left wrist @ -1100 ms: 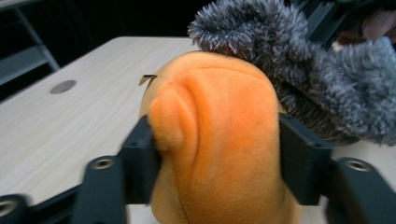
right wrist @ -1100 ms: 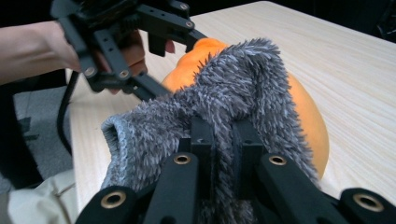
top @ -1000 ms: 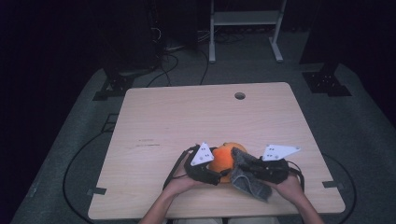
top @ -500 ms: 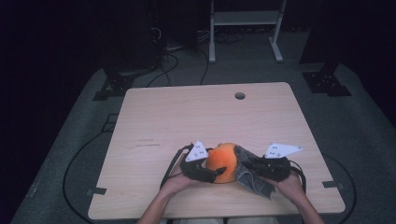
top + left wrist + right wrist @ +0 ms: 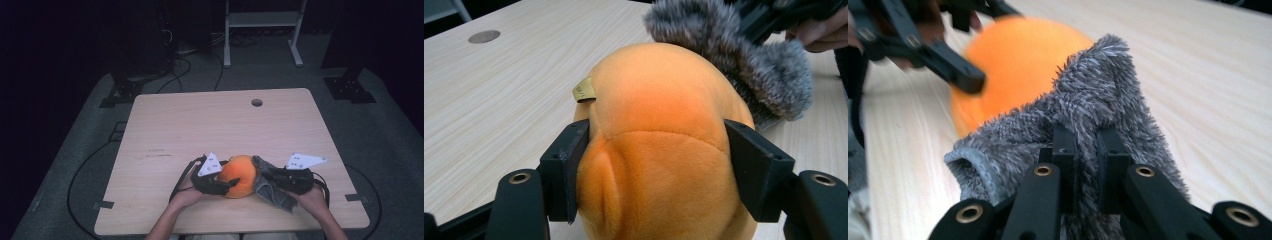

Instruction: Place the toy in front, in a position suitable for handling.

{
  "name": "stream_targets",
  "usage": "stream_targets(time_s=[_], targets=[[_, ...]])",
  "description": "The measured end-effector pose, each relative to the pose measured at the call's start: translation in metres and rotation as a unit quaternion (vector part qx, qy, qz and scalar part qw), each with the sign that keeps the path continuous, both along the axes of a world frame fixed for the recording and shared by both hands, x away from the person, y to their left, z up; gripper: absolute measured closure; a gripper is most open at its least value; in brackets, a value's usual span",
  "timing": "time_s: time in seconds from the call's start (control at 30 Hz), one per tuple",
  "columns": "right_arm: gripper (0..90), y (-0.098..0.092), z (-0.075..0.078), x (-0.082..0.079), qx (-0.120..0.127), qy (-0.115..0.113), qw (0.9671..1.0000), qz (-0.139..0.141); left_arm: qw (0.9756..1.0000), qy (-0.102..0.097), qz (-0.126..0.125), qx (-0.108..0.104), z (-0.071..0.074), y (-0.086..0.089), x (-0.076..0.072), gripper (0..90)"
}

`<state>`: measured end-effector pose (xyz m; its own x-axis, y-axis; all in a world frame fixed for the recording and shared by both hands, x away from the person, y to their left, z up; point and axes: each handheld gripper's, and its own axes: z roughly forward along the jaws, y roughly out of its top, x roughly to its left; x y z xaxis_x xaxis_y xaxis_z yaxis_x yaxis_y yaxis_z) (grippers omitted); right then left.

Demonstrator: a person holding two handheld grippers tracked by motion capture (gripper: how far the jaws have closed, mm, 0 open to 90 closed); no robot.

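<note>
High view: left claw (image 5: 231,183) is clamping orange plush (image 5: 241,175); right claw (image 5: 266,175) is pinching grey fleece cloth (image 5: 272,192), likely covering next.

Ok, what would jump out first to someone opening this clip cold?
The bright orange plush toy near the table's front edge, clamped between the jaws of the left tool. Right beside it, the right tool pinches a fuzzy grey cloth that touches the toy's far side.

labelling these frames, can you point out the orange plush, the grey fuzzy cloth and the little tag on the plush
orange plush (image 5: 664,165), left gripper view, on its front between the jaws
grey fuzzy cloth (image 5: 1098,100), right gripper view, on the raised fold above the jaws
tag (image 5: 585,90), left gripper view, on the small gold label's face
</note>
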<state>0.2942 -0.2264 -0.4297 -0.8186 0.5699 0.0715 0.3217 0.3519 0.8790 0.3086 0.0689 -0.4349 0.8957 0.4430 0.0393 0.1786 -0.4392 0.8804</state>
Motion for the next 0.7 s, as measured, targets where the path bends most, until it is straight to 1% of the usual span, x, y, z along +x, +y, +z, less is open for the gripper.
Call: stream_targets(time_s=[0.07,0.13,0.17,0.2,0.27,0.3,0.33,0.37,0.4,0.43,0.47,0.5,0.57,0.63,0.67,0.7], targets=[[81.2,0.003,0.001,0.000,0.002,-0.002,1.0000,0.009,1.0000,0.001,-0.005,0.002,0.001,0.001,0.000,31.6],[81.2,0.003,-0.003,0.003,0.000,0.005,0.9999,0.011,1.0000,0.004,-0.007,-0.001,0.001,0.001,0.001,30.9],[81.2,0.002,-0.004,0.003,0.002,0.010,0.9999,0.011,0.9999,0.008,-0.008,-0.006,0.001,0.001,0.001,30.0],[81.2,0.002,-0.005,0.003,0.003,0.011,0.9999,0.011,0.9998,0.015,-0.008,-0.012,0.001,0.001,0.002,27.4],[81.3,0.003,-0.006,0.001,0.001,0.012,0.9998,0.014,0.9993,0.030,0.002,-0.021,0.003,0.000,0.004,17.0],[81.3,0.004,-0.006,0.000,0.000,0.010,0.9998,0.015,0.9991,0.038,0.012,-0.016,0.003,-0.002,0.005,13.4],[81.3,0.005,-0.006,-0.002,-0.001,0.008,0.9998,0.021,0.9989,0.045,0.012,-0.011,0.002,-0.003,0.006,10.5],[81.3,0.006,-0.005,-0.003,-0.002,0.006,0.9997,0.023,0.9988,0.047,0.010,-0.011,0.001,-0.003,0.006,11.3],[81.3,0.006,-0.005,-0.003,-0.004,0.006,0.9997,0.024,0.9992,0.039,0.005,-0.005,0.001,-0.002,0.004,15.4],[81.2,0.005,-0.005,-0.003,-0.005,0.007,0.9997,0.023,0.9995,0.032,0.002,-0.003,0.002,-0.002,0.003,22.3],[81.2,0.004,-0.006,-0.003,-0.004,0.008,0.9997,0.022,0.9997,0.025,-0.002,0.001,0.001,-0.002,0.001,24.4],[81.3,0.001,-0.007,-0.001,-0.002,0.012,0.9997,0.019,0.9997,0.023,-0.002,0.002,0.001,-0.002,0.001,26.2],[81.3,-0.002,-0.009,0.002,-0.008,0.015,0.9998,0.006,0.9998,0.017,-0.006,0.007,0.001,-0.002,0.000,27.8],[81.3,-0.006,-0.013,0.006,-0.021,0.023,0.9994,-0.012,0.9998,0.013,-0.011,0.008,0.001,-0.001,-0.001,28.5],[81.3,-0.009,-0.016,0.009,-0.032,0.030,0.9988,-0.024,0.9998,0.011,-0.014,0.009,0.001,-0.001,-0.001,28.7],[81.3,-0.012,-0.017,0.010,-0.030,0.038,0.9983,-0.032,0.9998,0.007,-0.018,0.008,0.000,-0.001,-0.002,28.9]])
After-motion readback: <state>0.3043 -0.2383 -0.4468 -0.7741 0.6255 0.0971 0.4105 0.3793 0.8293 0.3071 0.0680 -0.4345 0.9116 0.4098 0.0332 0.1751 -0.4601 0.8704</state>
